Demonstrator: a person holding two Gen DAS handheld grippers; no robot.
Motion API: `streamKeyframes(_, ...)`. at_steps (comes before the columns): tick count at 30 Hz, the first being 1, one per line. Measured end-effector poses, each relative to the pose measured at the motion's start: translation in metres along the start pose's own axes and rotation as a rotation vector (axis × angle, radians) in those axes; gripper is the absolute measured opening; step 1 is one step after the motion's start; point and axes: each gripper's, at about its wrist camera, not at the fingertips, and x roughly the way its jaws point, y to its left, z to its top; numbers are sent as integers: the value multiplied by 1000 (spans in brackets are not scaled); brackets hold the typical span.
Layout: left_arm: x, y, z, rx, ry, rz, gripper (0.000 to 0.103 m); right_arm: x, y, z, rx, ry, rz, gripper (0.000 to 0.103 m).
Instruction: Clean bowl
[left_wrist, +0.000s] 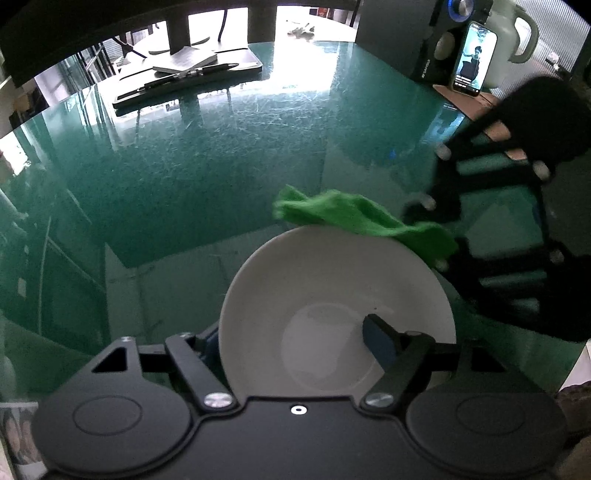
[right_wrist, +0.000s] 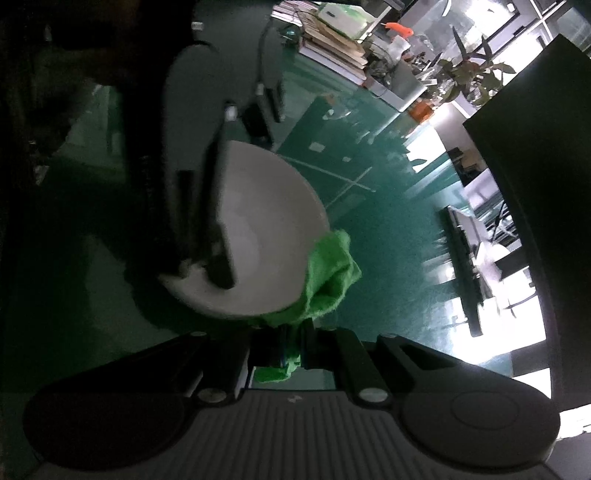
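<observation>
Left wrist: smooth round white bowl (left_wrist: 332, 280)

One white bowl (left_wrist: 332, 295), one green cloth (left_wrist: 354, 216), two grippers, one phone (left_wrist: 474, 59), one kettle (left_wrist: 517, 37)

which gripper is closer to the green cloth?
Right. The right gripper is shut on the green cloth at the bowl rim; the left gripper straddles the opposite rim, apart from the cloth.
</observation>
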Motion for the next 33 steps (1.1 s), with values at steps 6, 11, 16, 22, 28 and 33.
streamKeyframes(6, 2, 2, 0, 26, 5, -11, 82, -9, -1, 0, -21, -2, 8, 6)
streamKeyframes(11, 4, 2, 1, 52, 8, -23, 83, -5, 4, -1, -67, 31, 46, 6)
streamKeyframes(16, 7, 3, 2, 71, 11, -37, 83, 6, -2, 7, -23, 38, 26, 6)
streamKeyframes(22, 9, 5, 3, 95, 12, -54, 84, 0, 5, 3, -30, 64, 66, 6)
streamKeyframes(28, 8, 4, 1, 105, 6, -58, 84, 9, 5, 6, -43, 83, 26, 6)
streamKeyframes(33, 8, 5, 1, 109, 4, -61, 85, 4, 7, 4, -29, 81, 29, 5)
